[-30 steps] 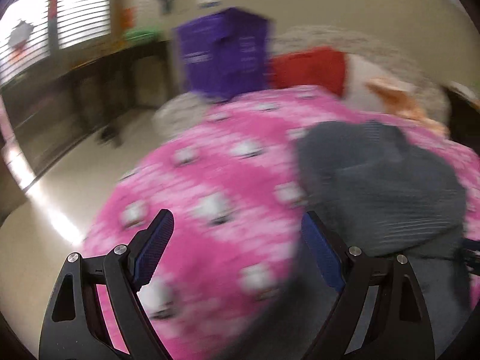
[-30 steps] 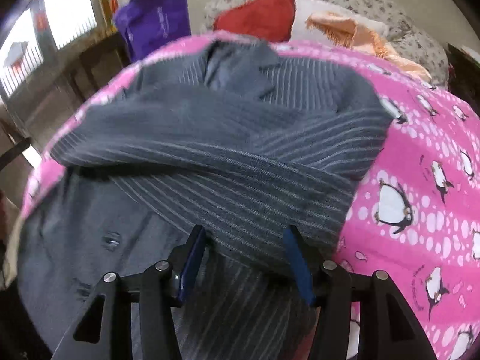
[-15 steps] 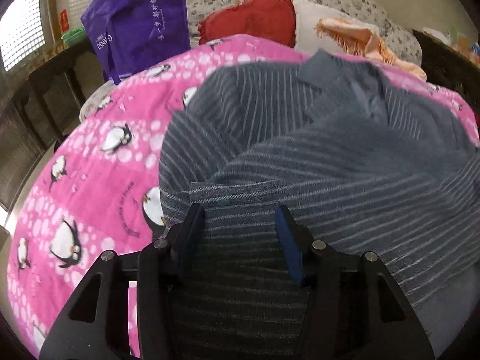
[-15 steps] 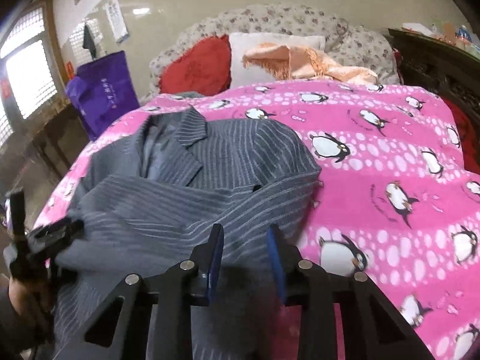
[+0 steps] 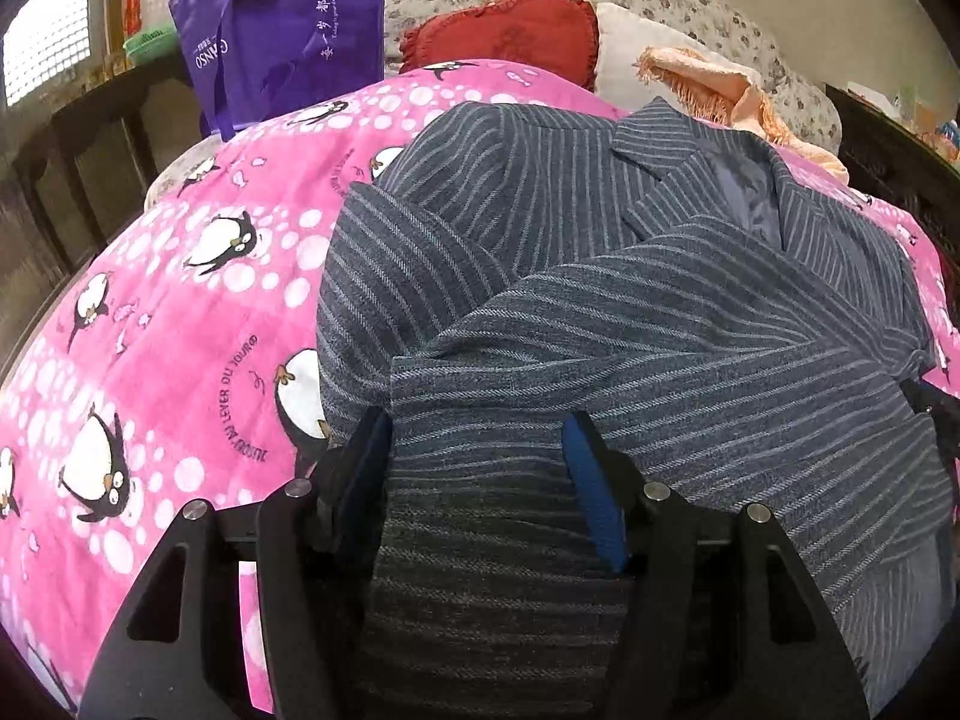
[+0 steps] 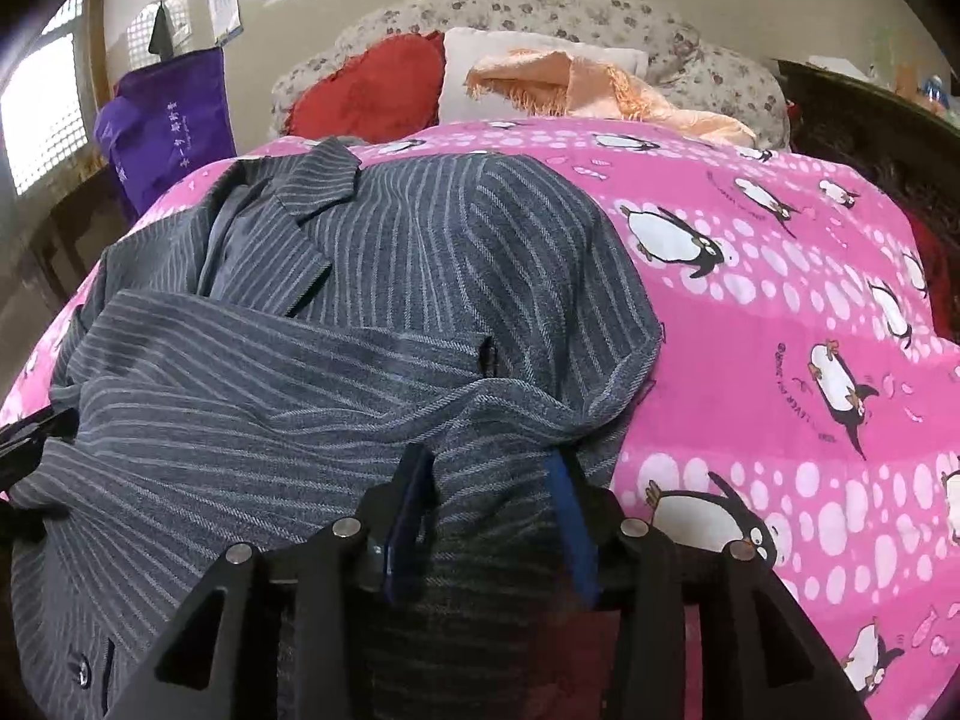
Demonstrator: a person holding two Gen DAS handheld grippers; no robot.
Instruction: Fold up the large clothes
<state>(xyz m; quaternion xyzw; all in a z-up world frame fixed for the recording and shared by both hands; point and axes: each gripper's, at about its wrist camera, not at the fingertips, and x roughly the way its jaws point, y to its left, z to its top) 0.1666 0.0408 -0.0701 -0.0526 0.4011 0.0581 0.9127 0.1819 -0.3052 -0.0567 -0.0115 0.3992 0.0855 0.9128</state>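
pink penguin blanket (image 6: 780, 324) | one striped jacket (image 5: 660, 324) | two grippers: left gripper (image 5: 477, 450), right gripper (image 6: 489, 480), jaws just reopening, cloth between, grip unclear

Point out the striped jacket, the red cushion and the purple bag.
striped jacket (image 5: 690, 324): left wrist view, on the sleeve folded across its front.
red cushion (image 6: 372, 90): right wrist view, on the middle of its face.
purple bag (image 5: 288, 24): left wrist view, on its printed side.

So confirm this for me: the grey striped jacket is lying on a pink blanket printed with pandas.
Not pandas. The right wrist view shows penguins printed on the pink blanket. The grey striped jacket is lying on it, as you said.
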